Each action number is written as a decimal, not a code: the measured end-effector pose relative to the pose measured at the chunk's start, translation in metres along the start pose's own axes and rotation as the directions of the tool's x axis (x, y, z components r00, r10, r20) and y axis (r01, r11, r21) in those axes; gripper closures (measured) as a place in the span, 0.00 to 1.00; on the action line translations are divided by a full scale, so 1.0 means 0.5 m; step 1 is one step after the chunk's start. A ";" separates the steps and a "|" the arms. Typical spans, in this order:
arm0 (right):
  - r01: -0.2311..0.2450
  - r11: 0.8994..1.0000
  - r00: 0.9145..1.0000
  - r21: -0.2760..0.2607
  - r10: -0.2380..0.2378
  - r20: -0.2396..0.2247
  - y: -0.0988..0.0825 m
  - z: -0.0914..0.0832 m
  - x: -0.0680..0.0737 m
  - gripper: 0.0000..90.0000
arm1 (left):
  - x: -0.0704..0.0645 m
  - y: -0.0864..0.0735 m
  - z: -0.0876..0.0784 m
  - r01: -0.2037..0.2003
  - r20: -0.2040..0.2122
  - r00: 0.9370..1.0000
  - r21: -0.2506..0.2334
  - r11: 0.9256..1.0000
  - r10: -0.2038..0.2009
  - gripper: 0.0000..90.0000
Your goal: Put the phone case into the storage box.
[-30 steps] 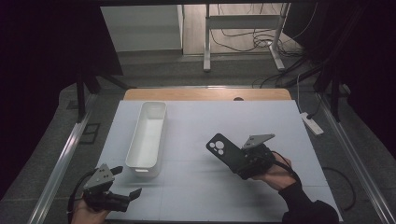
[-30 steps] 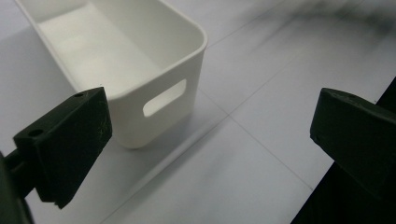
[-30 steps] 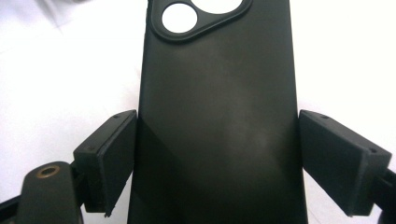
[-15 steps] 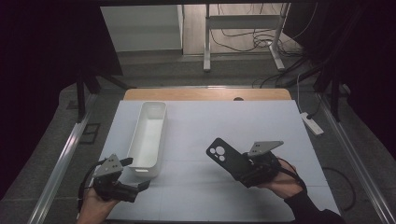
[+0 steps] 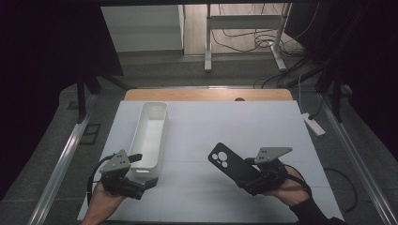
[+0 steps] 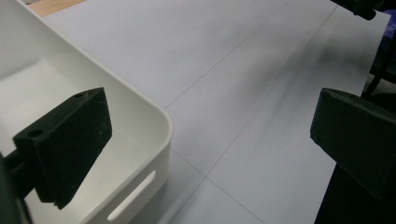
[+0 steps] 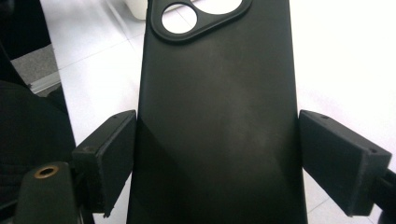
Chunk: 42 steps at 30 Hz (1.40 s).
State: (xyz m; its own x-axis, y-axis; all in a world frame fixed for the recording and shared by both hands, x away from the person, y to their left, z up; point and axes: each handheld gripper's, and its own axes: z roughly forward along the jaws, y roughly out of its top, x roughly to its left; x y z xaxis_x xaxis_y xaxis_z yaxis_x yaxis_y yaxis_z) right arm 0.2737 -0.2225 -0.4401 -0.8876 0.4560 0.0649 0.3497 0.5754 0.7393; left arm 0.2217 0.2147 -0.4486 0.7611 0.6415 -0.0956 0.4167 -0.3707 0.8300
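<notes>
- black phone case is pinched by its long edges in the right gripper, above the table's near right part
- left gripper is spread wide with nothing clamped, one jaw inside the white bin, the other outside its near corner
- table has a plain white gridded top with a wood strip at the far edge
- dim room beyond, desk legs and cables on the floor
- can't read any writing anywhere

The phone case runs off the right claw view's top and bottom edges; the left claw hides the bin's near corner.
</notes>
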 end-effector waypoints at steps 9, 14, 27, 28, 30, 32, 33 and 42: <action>0.003 1.000 1.000 -0.007 -0.003 -0.012 -0.010 -0.010 0.011 0.17 | -0.009 0.019 0.022 -0.039 0.039 0.998 -0.006 0.999 0.039 0.00; 0.010 1.000 1.000 -0.013 -0.010 -0.024 -0.015 -0.015 0.018 0.17 | -0.017 0.032 0.036 -0.057 0.062 0.996 -0.021 0.998 0.058 0.00; 0.013 1.000 0.999 -0.017 -0.014 -0.032 -0.020 -0.020 0.030 0.17 | -0.041 0.062 0.074 -0.104 0.101 0.989 -0.029 0.994 0.106 0.00; 0.014 1.000 0.999 -0.018 -0.014 -0.034 -0.020 -0.020 0.030 0.17 | -0.042 0.065 0.077 -0.105 0.105 0.989 -0.030 0.994 0.108 0.00; 0.013 1.000 0.999 -0.021 -0.014 -0.037 -0.020 -0.019 0.031 0.17 | -0.044 0.068 0.081 -0.110 0.107 0.988 -0.031 0.993 0.113 0.00; 0.017 1.000 0.999 -0.024 -0.018 -0.042 -0.019 -0.018 0.032 0.17 | -0.048 0.074 0.087 -0.115 0.117 0.986 -0.032 0.993 0.118 0.00; 0.019 1.000 0.999 -0.024 -0.020 -0.042 -0.018 -0.017 0.033 0.17 | -0.050 0.076 0.090 -0.119 0.122 0.985 -0.033 0.992 0.122 0.00; 0.040 0.999 0.997 -0.030 -0.042 -0.059 -0.012 -0.009 0.044 0.17 | -0.062 0.077 0.097 -0.126 0.154 0.979 -0.057 0.990 0.134 0.00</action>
State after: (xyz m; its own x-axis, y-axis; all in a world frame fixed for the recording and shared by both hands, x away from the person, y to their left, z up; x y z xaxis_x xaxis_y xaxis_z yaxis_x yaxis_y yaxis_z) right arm 0.2508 -0.2193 -0.4401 -0.9176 0.3907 0.0736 0.3048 0.5724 0.7612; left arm 0.2384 0.1482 -0.4400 0.8774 0.4750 -0.0673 0.2882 -0.4097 0.8655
